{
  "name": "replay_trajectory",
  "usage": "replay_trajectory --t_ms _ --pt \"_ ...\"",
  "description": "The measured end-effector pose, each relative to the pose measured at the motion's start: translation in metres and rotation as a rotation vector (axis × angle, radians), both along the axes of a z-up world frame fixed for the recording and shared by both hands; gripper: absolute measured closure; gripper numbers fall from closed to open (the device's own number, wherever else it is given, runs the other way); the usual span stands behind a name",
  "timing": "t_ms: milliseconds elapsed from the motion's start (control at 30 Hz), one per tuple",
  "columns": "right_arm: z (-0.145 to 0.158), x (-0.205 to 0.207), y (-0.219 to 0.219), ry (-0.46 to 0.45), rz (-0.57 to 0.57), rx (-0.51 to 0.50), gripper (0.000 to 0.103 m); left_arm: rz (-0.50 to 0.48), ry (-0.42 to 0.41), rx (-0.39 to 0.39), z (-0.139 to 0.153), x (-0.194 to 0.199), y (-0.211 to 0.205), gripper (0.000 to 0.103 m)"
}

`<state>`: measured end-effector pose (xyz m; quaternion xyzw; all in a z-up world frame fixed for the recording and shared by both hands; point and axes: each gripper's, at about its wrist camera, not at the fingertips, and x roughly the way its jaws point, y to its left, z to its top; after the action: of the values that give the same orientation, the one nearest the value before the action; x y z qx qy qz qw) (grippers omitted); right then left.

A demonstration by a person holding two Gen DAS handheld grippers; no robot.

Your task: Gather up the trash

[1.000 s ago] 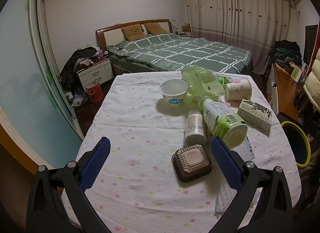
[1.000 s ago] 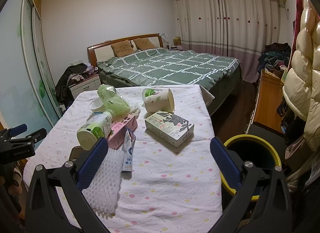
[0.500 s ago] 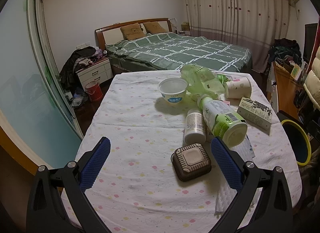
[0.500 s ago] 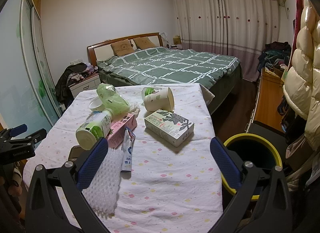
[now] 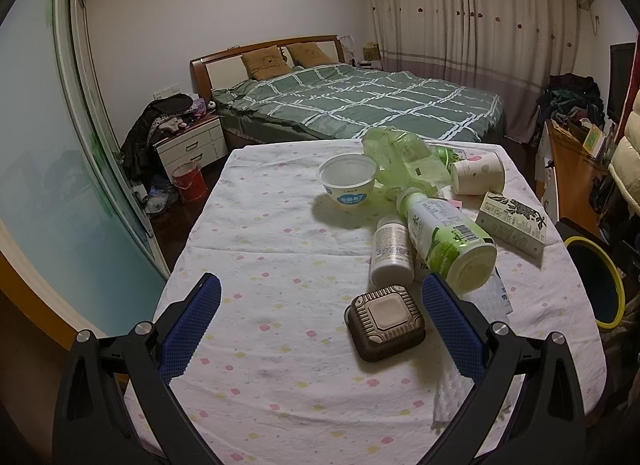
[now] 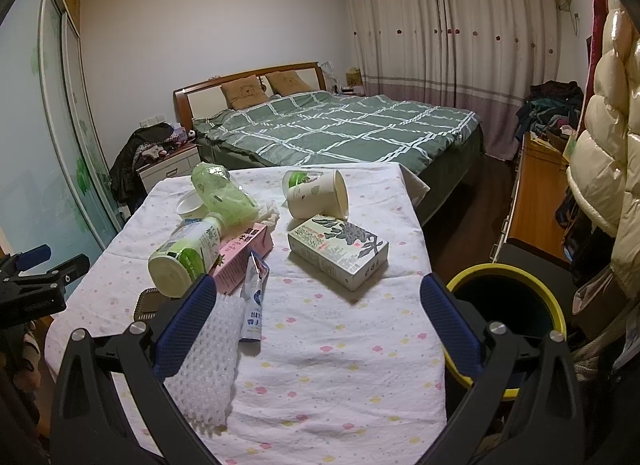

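Trash: scattered on the far and right part of the tabletop (image 5: 260,265), which is covered by a dotted cloth.
Green-labelled bottle (image 5: 448,241): lying on its side, base toward the left camera, resting over a pink carton (image 6: 240,255).
Small white bottle (image 5: 391,251): lying just beside the green-labelled bottle.
Brown square tray (image 5: 384,321): upside down, between the fingers of the left tool in view; whether anything is under it cannot be told.
White bowl (image 5: 348,181): upright, interior appears bare.
Green plastic bag (image 5: 404,163): crumpled behind the bowl; contents unclear.
Paper cup (image 6: 316,195): tipped on its side, mouth facing right in the right view.
Printed box (image 6: 338,251): lying flat, closed, near the cup.
Sachet (image 6: 254,299): flat, beside a white foam net sleeve (image 6: 208,365).
Bin (image 6: 508,305): yellow-rimmed, dark inside, on the floor just beside the tabletop's right edge; contents not visible.
Left tool (image 5: 320,325): fingers spread wide, holding nothing, above the near tabletop.
Right tool (image 6: 318,325): fingers spread wide, holding nothing, left finger over the foam sleeve, right finger in front of the bin.
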<state>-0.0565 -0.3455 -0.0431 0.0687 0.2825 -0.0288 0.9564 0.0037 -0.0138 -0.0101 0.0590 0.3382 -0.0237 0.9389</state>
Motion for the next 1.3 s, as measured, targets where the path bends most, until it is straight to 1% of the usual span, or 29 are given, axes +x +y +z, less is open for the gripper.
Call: replay_trajectory --t_ms 200,467,567,633,733,833,900,967,1067,1167,1200,1300 --pt "-0.006 0.015 -0.006 0.02 0.003 0.009 0.006 -0.002 0.009 -0.008 -0.001 0.005 0.001 0.004" --pt "-0.012 0.063 -0.013 0.072 0.03 0.027 0.006 -0.002 0.005 -0.003 -0.002 0.009 0.0 0.004" --pt "-0.01 0.068 -0.002 0.074 0.084 0.053 0.006 0.007 -0.004 0.013 -0.001 0.014 0.001 0.004" --pt "-0.006 0.065 0.009 0.068 0.119 0.051 0.006 0.023 -0.011 0.008 0.002 0.018 0.008 0.004" --pt "-0.001 0.061 0.027 0.05 0.165 0.031 0.006 0.053 -0.038 0.003 0.011 0.021 0.019 0.004" --pt "0.005 0.073 0.04 0.041 0.183 -0.003 0.006 0.072 -0.067 0.018 0.016 0.022 0.025 0.004" --pt "0.014 0.093 0.05 0.025 0.2 -0.034 0.006 0.077 -0.071 0.017 0.017 0.025 0.028 0.004" --pt "0.018 0.114 0.062 0.029 0.234 -0.054 0.006 0.08 -0.062 0.006 0.014 0.029 0.031 0.004" --pt "0.02 0.154 0.088 0.063 0.356 -0.058 0.006 0.081 -0.042 -0.001 0.009 0.032 0.033 0.004" --pt "0.016 0.187 0.107 0.092 0.391 -0.099 0.006 0.08 -0.023 -0.001 0.003 0.036 0.035 0.004" --pt "0.012 0.203 0.112 0.114 0.401 -0.108 0.006 0.082 -0.018 0.001 0.002 0.037 0.035 0.004" --pt "0.0 0.238 0.118 0.168 0.392 -0.128 0.007 0.079 -0.005 0.003 -0.003 0.04 0.036 0.004"
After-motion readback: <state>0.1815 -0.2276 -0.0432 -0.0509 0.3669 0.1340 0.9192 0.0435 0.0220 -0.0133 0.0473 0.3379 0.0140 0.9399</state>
